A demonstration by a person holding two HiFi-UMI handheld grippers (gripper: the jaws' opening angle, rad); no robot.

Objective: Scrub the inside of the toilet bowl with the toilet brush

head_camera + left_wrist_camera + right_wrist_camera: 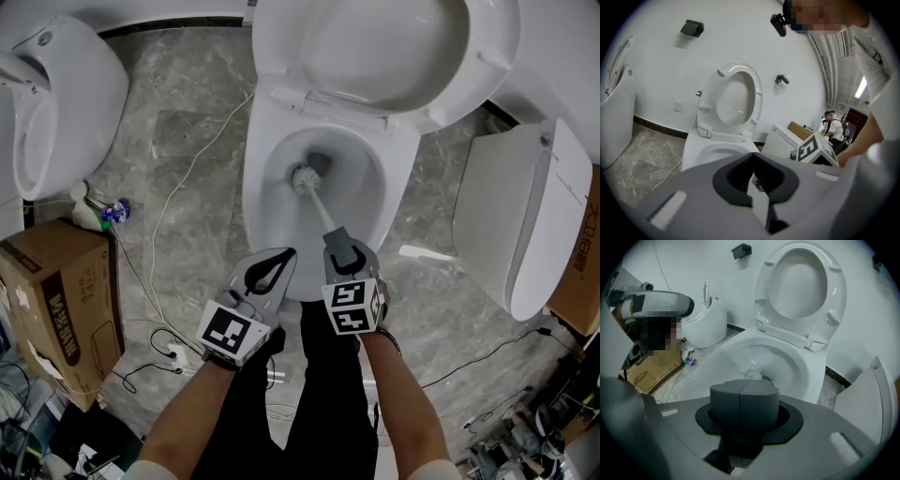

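Currently right tool [339,242] clamps white plastic toilet brush [303,176]; shaft runs ahead-down, head at drain of white ceramic bowl [367,183]. Left tool [286,255] closed, empty.

Toilet bowl [258,192] white. Toilet brush [302,176] white head, pale handle. Floor [187,122] left of bowl grey, marble-veined. Cardboard box [56,291] brown. Left claw [289,253], right claw [334,236] grey, black pads; marker cubes [352,305] black-and-white squares

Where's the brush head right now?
In the head view, the brush head sits centre, low in the toilet bowl beside the drain, ahead of the right gripper holding its handle.
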